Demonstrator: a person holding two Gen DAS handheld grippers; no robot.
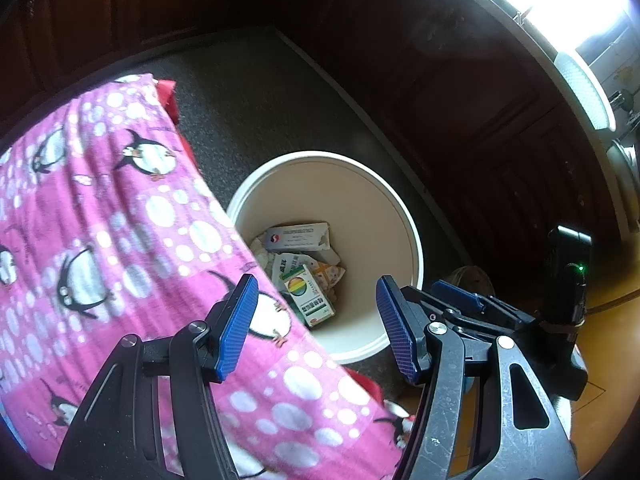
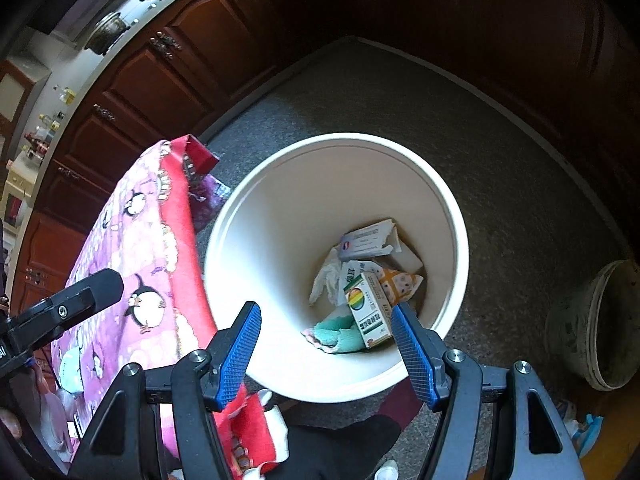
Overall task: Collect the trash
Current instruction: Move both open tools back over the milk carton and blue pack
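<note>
The left gripper (image 1: 316, 320) is hanging with its blue pads spread and nothing between them, over the pink penguin blanket (image 1: 100, 240) and the edge of the white bin (image 1: 412, 240). The right gripper (image 2: 326, 344) is hovering over the bin (image 2: 280, 240) too, jaws apart and empty. The trash is lying in the bin's bottom (a green-and-white box (image 2: 370, 312), a grey box (image 2: 366, 242), crumpled paper (image 2: 326, 280), a teal rag (image 2: 334, 330)), on the dark floor (image 2: 500, 160)
</note>
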